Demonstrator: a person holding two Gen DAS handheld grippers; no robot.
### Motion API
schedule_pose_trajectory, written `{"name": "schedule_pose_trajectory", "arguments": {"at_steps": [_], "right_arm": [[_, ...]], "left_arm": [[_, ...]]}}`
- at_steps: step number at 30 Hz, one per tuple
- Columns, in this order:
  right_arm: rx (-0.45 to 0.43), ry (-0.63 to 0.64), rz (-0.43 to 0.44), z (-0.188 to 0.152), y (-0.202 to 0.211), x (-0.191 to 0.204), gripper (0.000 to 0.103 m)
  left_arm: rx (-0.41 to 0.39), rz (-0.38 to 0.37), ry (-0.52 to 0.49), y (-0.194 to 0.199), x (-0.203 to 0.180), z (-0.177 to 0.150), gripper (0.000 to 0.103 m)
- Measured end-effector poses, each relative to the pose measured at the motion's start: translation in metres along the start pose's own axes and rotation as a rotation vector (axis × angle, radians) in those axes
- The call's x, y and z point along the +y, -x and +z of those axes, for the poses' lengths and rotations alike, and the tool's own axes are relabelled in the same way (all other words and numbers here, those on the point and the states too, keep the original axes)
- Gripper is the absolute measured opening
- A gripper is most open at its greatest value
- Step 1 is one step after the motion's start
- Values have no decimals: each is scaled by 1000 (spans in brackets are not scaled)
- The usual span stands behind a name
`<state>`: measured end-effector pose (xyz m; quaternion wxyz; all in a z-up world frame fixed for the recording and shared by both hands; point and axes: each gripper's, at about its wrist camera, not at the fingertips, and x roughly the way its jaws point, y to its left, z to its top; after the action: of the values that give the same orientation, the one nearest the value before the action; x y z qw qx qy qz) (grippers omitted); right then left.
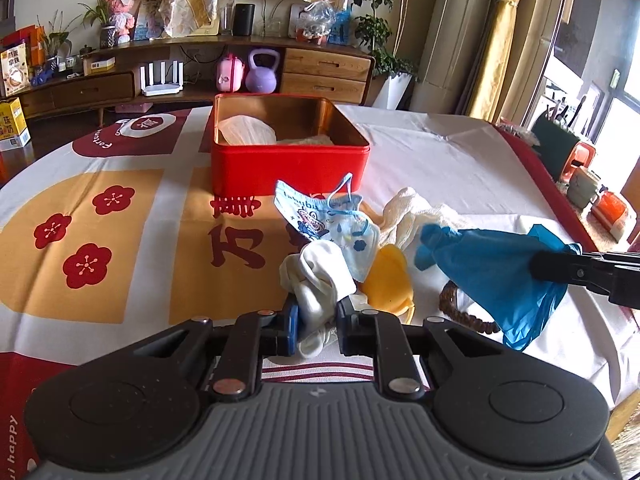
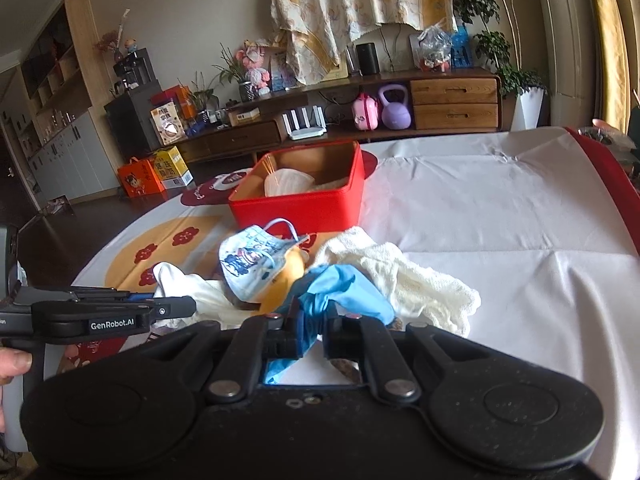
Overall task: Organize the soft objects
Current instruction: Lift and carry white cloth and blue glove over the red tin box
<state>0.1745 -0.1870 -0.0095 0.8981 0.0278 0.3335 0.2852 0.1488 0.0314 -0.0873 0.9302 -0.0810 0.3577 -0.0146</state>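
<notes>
Left hand-held gripper (image 1: 318,322): jaws pinched on a white cloth glove (image 1: 320,280), bunched up between the pads and hanging a bit below them. From the right wrist view the same gripper (image 2: 188,306) comes in from the left edge, tip at the white glove (image 2: 188,288); part of a hand (image 2: 14,364) shows at that edge.

Pile sits on the bench (image 1: 460,160), which carries a printed cloth (image 1: 100,248) (orange panels, red flowers) on its left part and plain white on its right. Left to right in the pile: white glove, printed blue child's face mask (image 1: 332,224) lying partly over the glove and over a yellow soft item (image 1: 386,276), then a cream knit cloth (image 1: 408,212) behind, then a blue glove (image 1: 488,272).

Red tin box (image 1: 288,168) stands open just behind the pile, gold inside, with a white mask (image 1: 246,130) in its left part and a pale item beside that; cannot tell what the second one is.

Right hand-held gripper (image 1: 538,266): enters from the right edge, jaws pressed together on the blue glove, which drapes down from the tip clear of the bench. Own view agrees: gripper (image 2: 310,342) clamped on the blue glove (image 2: 344,292), with the cream cloth (image 2: 420,280) just right of it and the face mask (image 2: 256,264) to its left.

A brown beaded ring (image 1: 464,312) lies on the bench under the blue glove, partly hidden.
</notes>
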Motion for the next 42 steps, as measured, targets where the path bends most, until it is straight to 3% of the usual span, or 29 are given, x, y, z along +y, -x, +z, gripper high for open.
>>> {"name": "schedule_pose_trajectory", "arguments": {"at_steps": [21, 42], "right_arm": [[-81, 26, 55, 38, 22, 6, 7], [-87, 134, 96, 115, -12, 17, 7]], "left_arm": [[-106, -39, 60, 54, 16, 45, 18], [-128, -61, -9, 42, 16, 116, 18]]}}
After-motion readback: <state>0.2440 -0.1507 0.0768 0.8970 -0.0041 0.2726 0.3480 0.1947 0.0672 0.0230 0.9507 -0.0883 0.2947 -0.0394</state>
